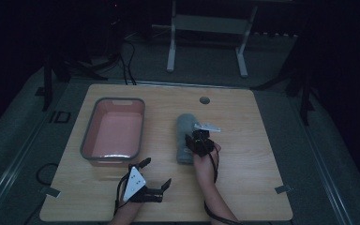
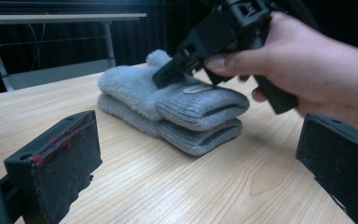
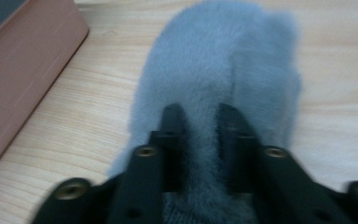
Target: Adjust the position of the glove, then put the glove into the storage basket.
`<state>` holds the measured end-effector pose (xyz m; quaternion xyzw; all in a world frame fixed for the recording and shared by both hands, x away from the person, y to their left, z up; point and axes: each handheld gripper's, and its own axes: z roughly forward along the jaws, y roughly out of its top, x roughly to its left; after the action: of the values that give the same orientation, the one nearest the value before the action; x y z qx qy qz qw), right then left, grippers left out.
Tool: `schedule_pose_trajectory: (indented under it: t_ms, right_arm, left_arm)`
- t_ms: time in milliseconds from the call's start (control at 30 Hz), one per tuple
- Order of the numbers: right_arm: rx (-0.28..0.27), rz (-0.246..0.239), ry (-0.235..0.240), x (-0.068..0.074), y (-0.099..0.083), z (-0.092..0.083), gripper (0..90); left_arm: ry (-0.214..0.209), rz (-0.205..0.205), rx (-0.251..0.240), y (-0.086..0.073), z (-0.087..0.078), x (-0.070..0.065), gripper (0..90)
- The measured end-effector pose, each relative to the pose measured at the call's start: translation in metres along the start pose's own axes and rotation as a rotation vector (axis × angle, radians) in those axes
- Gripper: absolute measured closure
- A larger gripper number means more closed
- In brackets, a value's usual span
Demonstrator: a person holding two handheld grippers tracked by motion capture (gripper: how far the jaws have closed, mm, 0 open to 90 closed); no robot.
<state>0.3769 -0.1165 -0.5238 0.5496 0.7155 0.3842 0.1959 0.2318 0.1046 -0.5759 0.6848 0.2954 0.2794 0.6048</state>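
The left hand-held gripper [image 1: 155,174] lies nearest the camera, low at the front edge of the tabletop [image 1: 243,187], its jaws spread wide with nothing between them. In its own view the two black jaws frame bare wood, with the folded pair of grey gloves [image 2: 172,105] lying a short way ahead.

The gloves [image 1: 185,138] lie stacked one on the other near the middle of the tabletop, ribbed cuffs toward the person, fleecy ends away. The right hand-held gripper [image 1: 198,143] is set down onto the top glove near the cuff. In the right gripper view its jaws stand a little apart, tips sunk into the grey pile [image 3: 214,84] with a ridge of fabric between them; whether the pads press on it cannot be told. The right hand [image 2: 303,60] wraps the gripper body.

A pink basin with a grey rim [image 1: 114,131] stands left of the gloves, apart from them, empty as far as visible. A round cable hole [image 1: 204,100] sits near the far edge. Nothing lies between the gloves and the basin.
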Motion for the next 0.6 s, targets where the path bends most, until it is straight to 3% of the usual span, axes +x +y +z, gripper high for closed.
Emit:
schedule_pose_trajectory:
  t_ms: [33, 100, 133, 200, 233, 267, 300, 400, 433, 500, 567, 600]
  right_arm:
    - [-0.001, -0.021, -0.011, 0.001, 0.002, -0.003, 62.4]
    - [-0.001, -0.021, -0.011, 0.001, 0.002, -0.003, 62.4]
    - [-0.036, -0.027, 0.023, -0.001, 0.008, -0.015, 45.0]
    - [-0.073, -0.047, 0.038, -0.002, 0.012, -0.023, 32.0]
    - [-0.073, -0.047, 0.038, -0.002, 0.012, -0.023, 32.0]
    - [-0.113, -0.111, 0.059, -0.003, 0.015, -0.032, 18.0]
    - [-0.134, -0.116, 0.061, -0.003, 0.016, -0.035, 14.7]
    - [-0.153, -0.118, 0.086, -0.005, 0.017, -0.04, 12.9]
    - [-0.112, -0.15, 0.075, -0.008, 0.018, -0.044, 13.6]
    - [-0.091, -0.146, 0.107, -0.012, 0.018, -0.047, 13.7]
    - [-0.116, -0.188, 0.115, -0.018, 0.018, -0.052, 13.6]
    - [-0.127, -0.215, 0.092, -0.021, 0.018, -0.055, 13.7]
  left_arm:
    - [0.0, 0.0, 0.0, 0.0, 0.0, 0.0, 0.2]
    - [-0.003, 0.003, 0.0, 0.0, 0.0, 0.0, 0.2]
    - [-0.014, -0.024, -0.001, 0.0, 0.0, 0.003, 0.2]
    - [-0.014, -0.031, 0.001, 0.0, 0.0, 0.004, 0.2]
    - [-0.014, -0.031, 0.001, 0.0, 0.0, 0.004, 0.2]
    - [-0.007, -0.019, 0.003, 0.0, 0.0, 0.003, 0.2]
    - [-0.005, -0.008, 0.012, 0.0, 0.001, 0.001, 0.2]
    - [-0.014, -0.006, 0.026, 0.001, 0.002, -0.001, 0.2]
    - [-0.025, -0.009, 0.032, 0.001, 0.002, 0.0, 0.2]
    - [-0.018, -0.022, 0.052, 0.002, 0.003, -0.001, 0.2]
    - [-0.022, -0.04, 0.086, 0.005, 0.004, -0.002, 0.2]
    - [-0.034, -0.051, 0.091, 0.008, 0.005, -0.002, 0.2]
